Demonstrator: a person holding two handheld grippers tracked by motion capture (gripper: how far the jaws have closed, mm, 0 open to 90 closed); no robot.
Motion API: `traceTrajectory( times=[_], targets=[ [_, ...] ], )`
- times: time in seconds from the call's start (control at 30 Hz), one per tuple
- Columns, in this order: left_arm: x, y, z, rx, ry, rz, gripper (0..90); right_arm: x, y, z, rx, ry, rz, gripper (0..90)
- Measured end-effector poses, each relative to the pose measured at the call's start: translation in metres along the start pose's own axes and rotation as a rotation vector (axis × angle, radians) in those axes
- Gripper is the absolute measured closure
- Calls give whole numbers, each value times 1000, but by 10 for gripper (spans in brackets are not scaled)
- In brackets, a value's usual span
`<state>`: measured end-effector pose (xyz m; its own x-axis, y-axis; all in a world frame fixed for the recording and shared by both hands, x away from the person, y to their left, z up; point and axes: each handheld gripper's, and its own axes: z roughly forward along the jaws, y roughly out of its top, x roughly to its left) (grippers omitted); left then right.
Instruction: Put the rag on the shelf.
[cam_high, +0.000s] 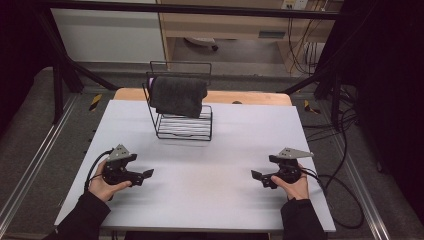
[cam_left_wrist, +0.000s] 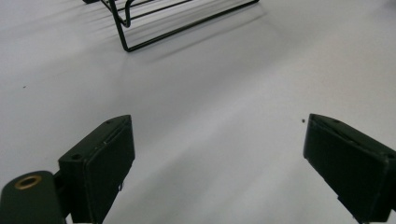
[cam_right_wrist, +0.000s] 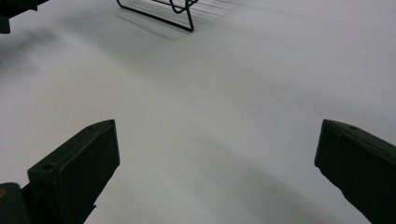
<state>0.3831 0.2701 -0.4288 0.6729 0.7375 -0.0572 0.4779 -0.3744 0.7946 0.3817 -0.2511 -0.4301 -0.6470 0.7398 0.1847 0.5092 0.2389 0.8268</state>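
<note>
We hold the left hand-held gripper (cam_high: 146, 174) and right hand-held gripper (cam_high: 256, 175) low over the bench (cam_high: 210, 200). Both gape wide, empty. The towel (cam_high: 178, 95) drapes the wire rack (cam_high: 185, 127) well beyond.

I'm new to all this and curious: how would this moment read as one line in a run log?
left gripper: open, empty | right gripper: open, empty | dark towel: draped over wire rack | table: both grippers low over its near half, apart from the rack

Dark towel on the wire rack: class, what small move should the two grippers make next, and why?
Probably bring both forward toward the dark towel draped over the wire rack. The left gripper and right gripper sit low near the table's front edge, jaws wide apart with nothing between them, well short of the rack.
</note>
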Motion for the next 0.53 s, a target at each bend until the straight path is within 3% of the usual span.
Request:
traceTrajectory(
  times=[0.27, 0.53],
  targets=[
    [5, -18, -7, -11, 7, -28, 90, -4, -18, -5, 16, -6, 7, 8],
    [5, -21, -5, 8, 3, -4, 90, -4, -23, -4, 33, -22, 0, 8]
  ],
)
